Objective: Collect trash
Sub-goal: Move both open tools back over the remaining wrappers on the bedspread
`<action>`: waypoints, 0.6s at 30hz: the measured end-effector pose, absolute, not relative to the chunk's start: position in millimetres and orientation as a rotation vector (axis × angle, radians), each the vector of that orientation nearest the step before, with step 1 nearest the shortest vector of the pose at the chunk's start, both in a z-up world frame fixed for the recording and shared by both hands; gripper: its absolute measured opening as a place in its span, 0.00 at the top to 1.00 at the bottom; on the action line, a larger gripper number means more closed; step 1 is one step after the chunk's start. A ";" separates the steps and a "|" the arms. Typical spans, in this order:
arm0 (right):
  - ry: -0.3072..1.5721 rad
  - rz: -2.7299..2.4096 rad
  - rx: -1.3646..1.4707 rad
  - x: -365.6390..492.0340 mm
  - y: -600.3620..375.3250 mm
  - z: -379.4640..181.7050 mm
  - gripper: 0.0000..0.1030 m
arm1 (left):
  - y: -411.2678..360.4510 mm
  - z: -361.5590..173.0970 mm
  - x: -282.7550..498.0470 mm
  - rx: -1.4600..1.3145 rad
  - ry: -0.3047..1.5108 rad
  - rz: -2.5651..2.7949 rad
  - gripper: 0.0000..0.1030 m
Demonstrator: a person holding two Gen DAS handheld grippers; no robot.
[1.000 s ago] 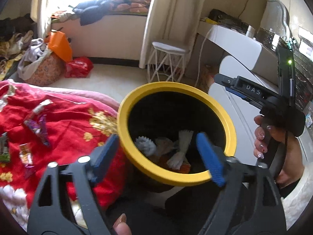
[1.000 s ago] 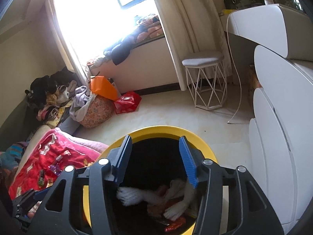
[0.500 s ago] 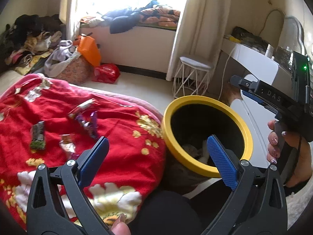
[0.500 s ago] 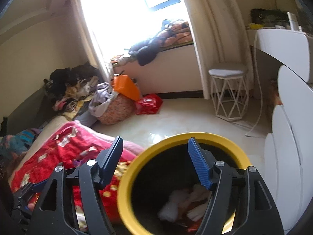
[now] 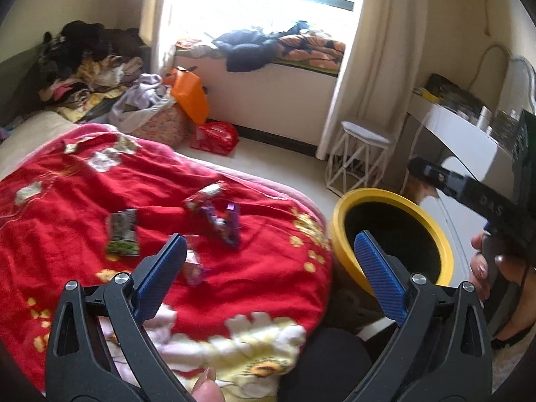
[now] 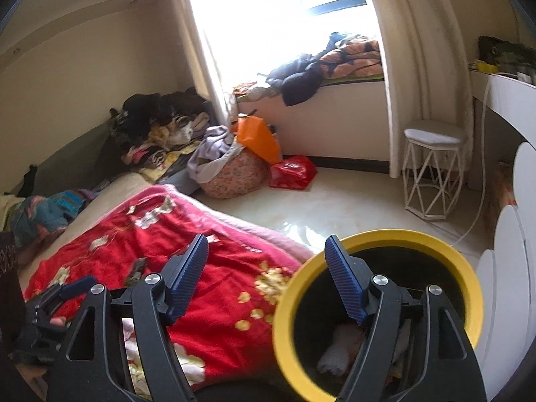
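Both empty: left claw (image 5: 266, 273) is being held wide and right claw (image 6: 268, 276) is opening, over bed-edge wrappers (image 5: 219, 216), the bin (image 5: 338, 234) being kept alongside for drops.

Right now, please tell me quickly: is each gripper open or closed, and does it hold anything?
Left gripper: open wide, holding nothing.
Right gripper: jaws opening, nothing between them.
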State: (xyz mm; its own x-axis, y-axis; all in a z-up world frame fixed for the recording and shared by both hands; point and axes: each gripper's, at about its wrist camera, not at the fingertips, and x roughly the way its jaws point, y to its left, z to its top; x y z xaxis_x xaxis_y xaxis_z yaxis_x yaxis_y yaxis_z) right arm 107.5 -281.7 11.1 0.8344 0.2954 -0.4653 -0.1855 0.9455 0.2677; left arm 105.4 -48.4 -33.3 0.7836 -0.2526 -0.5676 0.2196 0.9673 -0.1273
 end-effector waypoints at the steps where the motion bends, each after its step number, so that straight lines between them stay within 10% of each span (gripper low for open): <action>1: 0.527 0.266 0.212 107.9 -278.0 11.4 0.32 | -42.1 -33.1 105.9 -0.061 0.618 -0.242 0.10; 18: 0.607 0.411 0.096 128.5 -188.5 3.2 0.32 | 36.5 -59.0 108.9 -0.131 0.675 -0.108 0.10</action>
State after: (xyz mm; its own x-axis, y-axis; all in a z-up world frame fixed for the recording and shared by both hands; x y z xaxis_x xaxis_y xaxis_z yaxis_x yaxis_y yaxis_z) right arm 128.5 -188.5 3.2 0.7437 0.4022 -0.5340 -0.3466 0.9150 0.2065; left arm 108.9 36.5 -59.0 0.7758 -0.1419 -0.6148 0.0572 0.9862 -0.1554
